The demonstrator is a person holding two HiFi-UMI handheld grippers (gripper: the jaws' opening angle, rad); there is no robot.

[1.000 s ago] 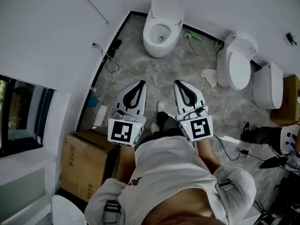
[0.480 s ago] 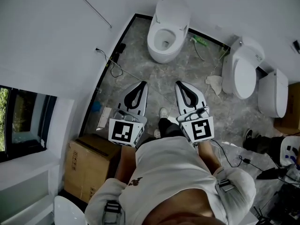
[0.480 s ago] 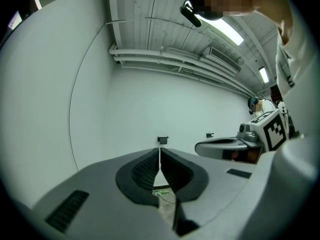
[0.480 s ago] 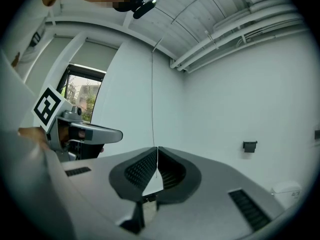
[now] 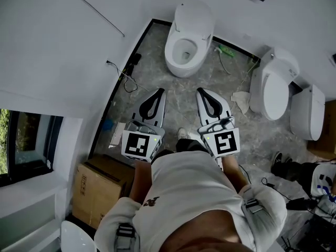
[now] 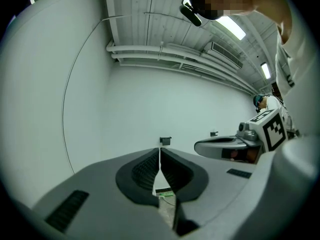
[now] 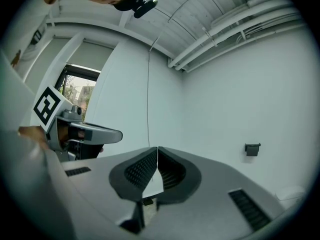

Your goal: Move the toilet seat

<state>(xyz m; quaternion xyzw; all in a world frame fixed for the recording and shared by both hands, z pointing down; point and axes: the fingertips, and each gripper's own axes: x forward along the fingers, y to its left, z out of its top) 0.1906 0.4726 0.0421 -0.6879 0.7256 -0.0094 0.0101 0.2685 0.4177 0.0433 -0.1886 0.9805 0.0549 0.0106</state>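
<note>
At the lower left of the head view, a cardboard box [image 5: 97,188] sits on the floor. The left gripper [image 5: 160,91] is held level near frame centre, its jaws clenched together on nothing. In the upper middle, beyond both grippers, the toilet seat [image 5: 170,45] lies down on its white bowl with the lid raised, well apart from either tip. The right gripper [image 5: 200,91] is likewise clenched and empty. Two closed toilets [image 5: 270,88] stand at the right.
</note>
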